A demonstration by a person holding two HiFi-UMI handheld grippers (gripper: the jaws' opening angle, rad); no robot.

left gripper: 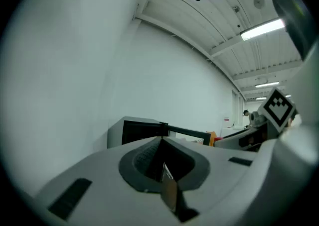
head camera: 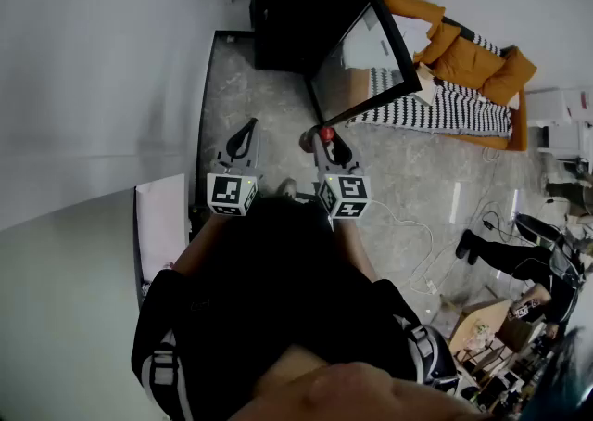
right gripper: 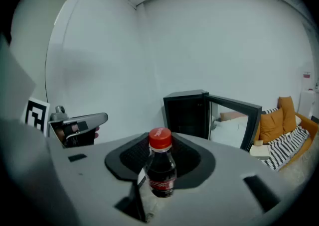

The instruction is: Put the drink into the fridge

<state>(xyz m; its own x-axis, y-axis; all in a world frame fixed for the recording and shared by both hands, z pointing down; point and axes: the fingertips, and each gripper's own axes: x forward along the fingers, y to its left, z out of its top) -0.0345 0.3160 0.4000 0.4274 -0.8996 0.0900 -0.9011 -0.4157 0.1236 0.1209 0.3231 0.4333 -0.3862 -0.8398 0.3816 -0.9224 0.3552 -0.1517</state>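
Observation:
A small cola bottle [right gripper: 160,169] with a red cap stands upright between the jaws of my right gripper [head camera: 321,137], which is shut on it and holds it in the air. The red cap [head camera: 325,133] also shows in the head view, short of the fridge. The black mini fridge [head camera: 304,9] stands on the floor ahead by the wall. Its glass door [head camera: 367,59] is swung open to the right, and the inside is dark. My left gripper [head camera: 247,125] hangs level with the right one, to its left. Its jaws meet with nothing between them.
An orange sofa [head camera: 474,59] with a striped blanket [head camera: 443,106] stands right of the fridge door. White wall runs along the left. Cables [head camera: 422,234] and clutter lie on the grey floor at right, where another person's legs [head camera: 496,252] show.

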